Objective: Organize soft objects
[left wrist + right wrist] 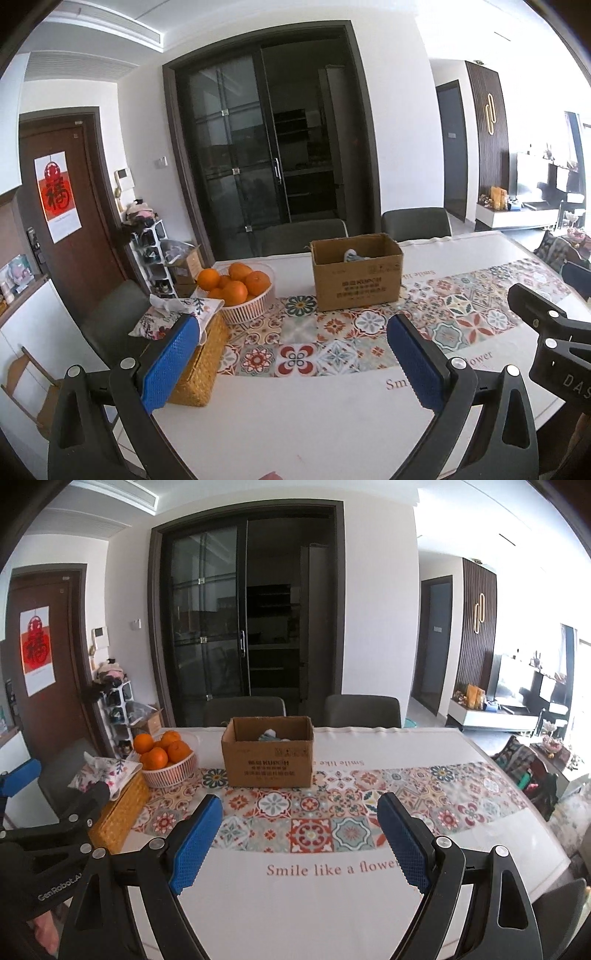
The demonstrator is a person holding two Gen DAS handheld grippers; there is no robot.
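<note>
On the bench [332, 904], toward its far edge, stands a plain corrugated cardboard box [268, 755] with its flaps open, squared corners and printed lettering on the near side. Inside it lies a small soft bundle of pale grey-blue cloth [269, 734], crumpled and only partly showing over the rim. A patterned runner [314, 823] of tile-like floral squares crosses the bench's smooth white covering, and the box sits on its far border. At the left edge a white ribbed bowl [170, 773] holds round, glossy oranges [157, 757]; nearer along that edge is a rectangular woven straw basket [120, 821] with a flowered fabric pouch [105, 771] slumped on top, the bowl just beside it.

The right hand-held gripper [299, 845] hangs above the near half of the bench with its jaws spread wide and nothing between them; its blue pads [194, 845] have a fine knobbled texture on black angular arms. The left hand-held gripper [293, 369] is beside it over the near-left part, likewise spread and empty, its left pad [168, 363] overlapping the basket in its own view.
</note>
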